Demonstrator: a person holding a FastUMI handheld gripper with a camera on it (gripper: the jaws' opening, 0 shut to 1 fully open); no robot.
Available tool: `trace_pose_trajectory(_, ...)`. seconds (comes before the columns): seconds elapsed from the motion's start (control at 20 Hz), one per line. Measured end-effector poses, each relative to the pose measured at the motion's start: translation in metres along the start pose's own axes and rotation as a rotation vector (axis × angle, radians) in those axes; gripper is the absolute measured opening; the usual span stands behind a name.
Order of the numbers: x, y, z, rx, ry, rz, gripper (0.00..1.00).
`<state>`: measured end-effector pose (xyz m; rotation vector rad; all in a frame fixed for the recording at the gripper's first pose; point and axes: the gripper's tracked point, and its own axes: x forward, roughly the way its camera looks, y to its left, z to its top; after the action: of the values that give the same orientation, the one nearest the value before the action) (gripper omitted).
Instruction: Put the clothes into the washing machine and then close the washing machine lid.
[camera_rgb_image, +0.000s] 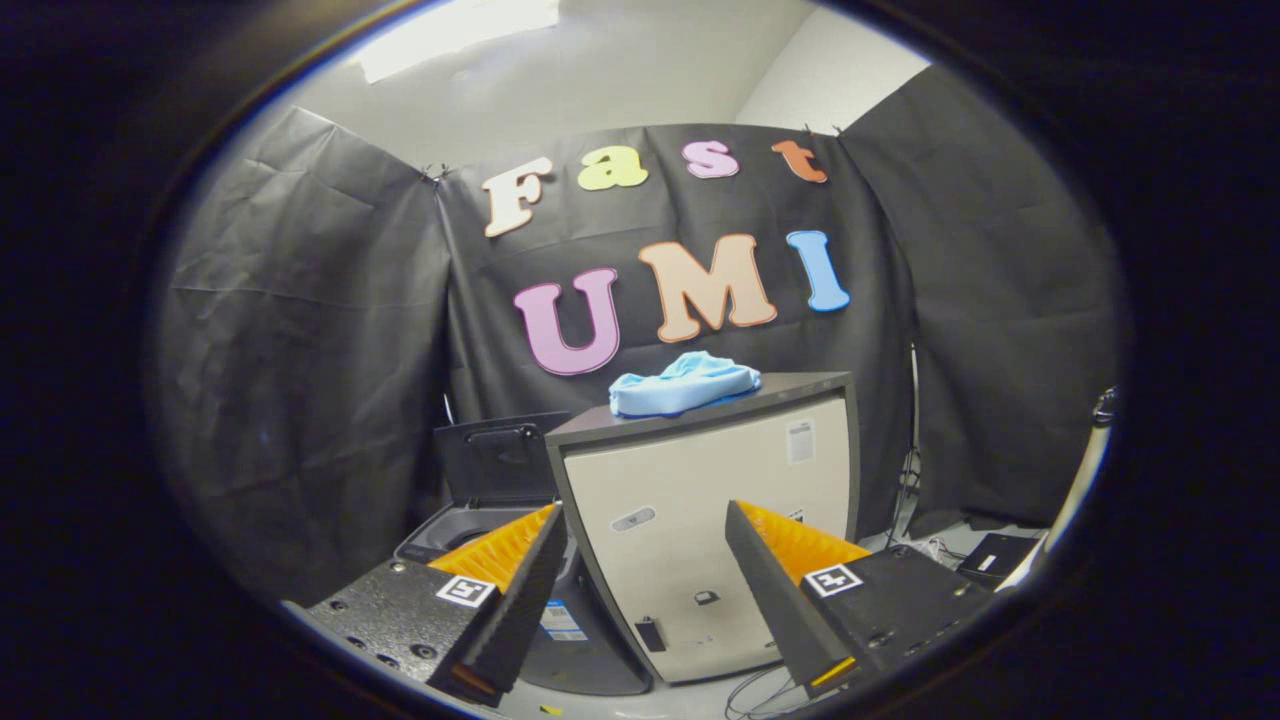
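Approach step: hand-held gripper (645, 560) wide open, empty; blue clothes (684, 384) at twelve o'clock atop cabinet (700, 500), grasp likely next.

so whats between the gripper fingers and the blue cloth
In the gripper view, the cabinet's pale front panel: the open gripper frames it, and the blue cloth lies on the cabinet's dark top, beyond the fingers.

No wording can be read. A small white label (799, 441) sits near the upper right corner of the cabinet (700, 520) front, and a square black-and-white marker (832, 579) sits on a gripper finger; both are illegible.
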<state>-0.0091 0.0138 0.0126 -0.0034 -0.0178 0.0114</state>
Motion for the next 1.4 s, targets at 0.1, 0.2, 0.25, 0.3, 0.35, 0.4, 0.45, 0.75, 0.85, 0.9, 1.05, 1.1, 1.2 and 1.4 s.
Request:
trace_pose_trajectory(0.1, 0.000, 0.003, 0.002, -0.004, 0.000, 0.001, 0.96)
trace_pose_trajectory(0.2, -0.002, 0.006, 0.003, -0.012, 0.002, 0.001, 0.97)
trace_pose_trajectory(0.25, -0.003, 0.007, 0.003, -0.014, 0.001, 0.001, 0.96)
trace_pose_trajectory(0.3, -0.003, 0.009, 0.005, -0.018, -0.001, 0.003, 0.97)
trace_pose_trajectory(0.35, -0.004, 0.009, 0.007, -0.021, -0.005, 0.001, 0.97)
trace_pose_trajectory(0.4, -0.005, 0.009, 0.008, -0.026, -0.003, -0.003, 0.97)
trace_pose_trajectory(0.45, -0.006, 0.011, 0.010, -0.028, -0.007, -0.004, 0.96)
trace_pose_trajectory(0.75, -0.006, 0.021, 0.021, -0.094, -0.017, -0.004, 0.96)
trace_pose_trajectory(0.85, -0.001, 0.025, 0.026, -0.109, -0.012, -0.010, 0.96)
trace_pose_trajectory(0.9, 0.001, 0.027, 0.030, -0.114, -0.007, -0.016, 0.96)
trace_pose_trajectory(1.05, 0.016, 0.036, 0.051, -0.110, -0.027, -0.033, 0.96)
trace_pose_trajectory(1.1, 0.025, 0.038, 0.059, -0.114, -0.017, -0.035, 0.96)
trace_pose_trajectory(1.2, 0.047, 0.039, 0.081, -0.120, -0.029, -0.051, 0.96)
trace_pose_trajectory(1.4, 0.113, 0.038, 0.123, -0.151, -0.026, -0.086, 0.97)
